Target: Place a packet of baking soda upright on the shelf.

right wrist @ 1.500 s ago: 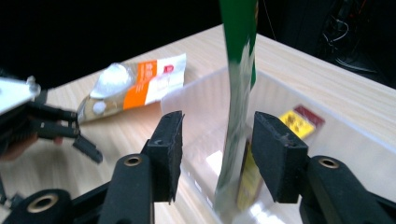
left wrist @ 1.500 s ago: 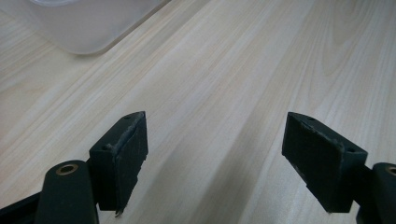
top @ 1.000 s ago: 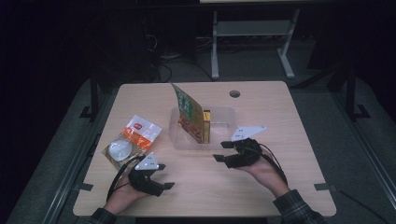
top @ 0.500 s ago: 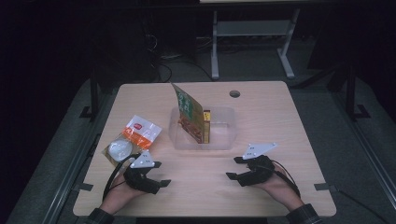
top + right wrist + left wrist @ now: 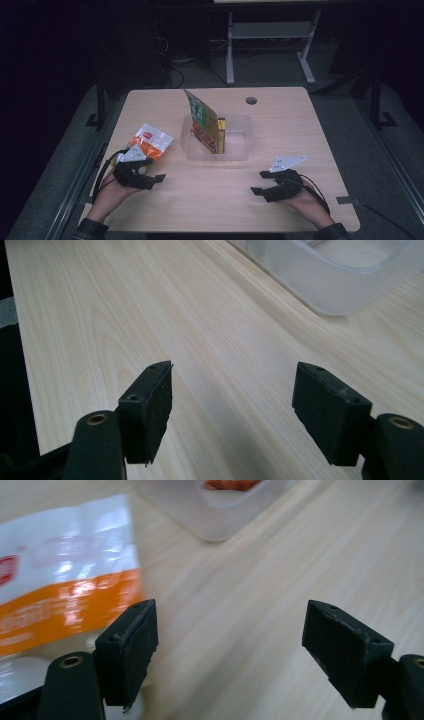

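Observation:
A clear plastic bin (image 5: 240, 150) stands mid-table, with a green and orange packet (image 5: 202, 122) leaning upright in it and a yellow box (image 5: 221, 132) beside the packet. A white and orange snack bag (image 5: 150, 140) lies left of the bin. My left gripper (image 5: 155, 181) is just in front of that bag, open and empty; in the left gripper view (image 5: 230, 645) the bag (image 5: 65, 580) sits past its left jaw. My right gripper (image 5: 258, 183) rests low near the front right, open, pointing left. Its jaws (image 5: 232, 405) have just been opening, with only bare wood between them.
The wooden table (image 5: 280, 115) has a round cable hole (image 5: 251, 100) at the back. The bin's corner (image 5: 340, 285) lies ahead of the right gripper and the bin's rim (image 5: 215, 510) ahead of the left. Dark floor and a metal frame lie beyond.
The right gripper has drawn back from beside the bin toward the front edge and sunk lower. The left gripper has shifted left and away from the front edge, closer to the snack bag.

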### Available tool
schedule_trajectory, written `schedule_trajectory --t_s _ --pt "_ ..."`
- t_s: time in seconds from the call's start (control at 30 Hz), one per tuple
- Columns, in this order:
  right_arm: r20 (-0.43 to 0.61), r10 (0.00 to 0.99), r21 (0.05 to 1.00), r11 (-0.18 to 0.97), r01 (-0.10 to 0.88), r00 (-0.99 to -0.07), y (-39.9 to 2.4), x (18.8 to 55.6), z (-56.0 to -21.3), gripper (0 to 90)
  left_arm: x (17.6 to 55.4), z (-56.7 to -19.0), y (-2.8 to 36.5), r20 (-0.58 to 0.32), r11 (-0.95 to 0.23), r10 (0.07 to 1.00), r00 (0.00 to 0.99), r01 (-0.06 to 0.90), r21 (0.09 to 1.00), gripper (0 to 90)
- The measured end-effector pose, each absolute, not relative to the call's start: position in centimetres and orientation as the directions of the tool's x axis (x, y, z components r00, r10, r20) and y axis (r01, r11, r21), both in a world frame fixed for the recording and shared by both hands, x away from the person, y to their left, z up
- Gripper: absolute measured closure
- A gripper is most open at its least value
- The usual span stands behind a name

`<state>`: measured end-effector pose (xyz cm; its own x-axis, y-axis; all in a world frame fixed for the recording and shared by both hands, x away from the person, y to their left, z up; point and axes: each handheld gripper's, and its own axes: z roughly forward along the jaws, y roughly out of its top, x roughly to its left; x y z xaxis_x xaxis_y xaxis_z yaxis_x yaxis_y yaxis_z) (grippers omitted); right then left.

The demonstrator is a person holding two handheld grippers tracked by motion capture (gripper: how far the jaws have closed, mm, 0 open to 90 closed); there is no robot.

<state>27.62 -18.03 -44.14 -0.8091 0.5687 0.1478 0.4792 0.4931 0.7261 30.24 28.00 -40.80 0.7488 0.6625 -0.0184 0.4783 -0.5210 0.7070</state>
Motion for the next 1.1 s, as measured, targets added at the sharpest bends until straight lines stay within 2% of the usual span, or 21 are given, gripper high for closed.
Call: schedule_trajectory --t_s 0.27,0.5,0.77,0.83,1.1 --pt "0.143 0.567 0.727 0.496 0.474 -0.811 -18.0 27.7 -44.2 31.7 32.7 -39.9 32.0 -0.019 -0.464 0.735 0.678 0.522 0.716 22.1" --pt "0.152 0.576 0.728 0.484 0.485 -0.803 -18.1 27.8 -44.2 31.7 35.2 -40.1 34.5 0.019 -0.448 0.784 0.620 0.545 0.708 21.2" --pt "0.158 0.582 0.726 0.479 0.493 -0.798 -18.3 27.9 -44.3 31.7 38.1 -41.4 35.8 -0.015 -0.413 0.811 0.585 0.590 0.693 20.9" --pt "0.163 0.584 0.724 0.477 0.498 -0.796 -18.3 27.9 -44.3 31.7 38.9 -41.9 36.2 -0.001 -0.433 0.812 0.583 0.603 0.670 20.4" --pt "0.164 0.589 0.727 0.470 0.501 -0.791 -18.6 27.9 -44.3 31.8 40.8 -44.4 37.3 -0.072 -0.409 0.820 0.568 0.668 0.621 21.1"
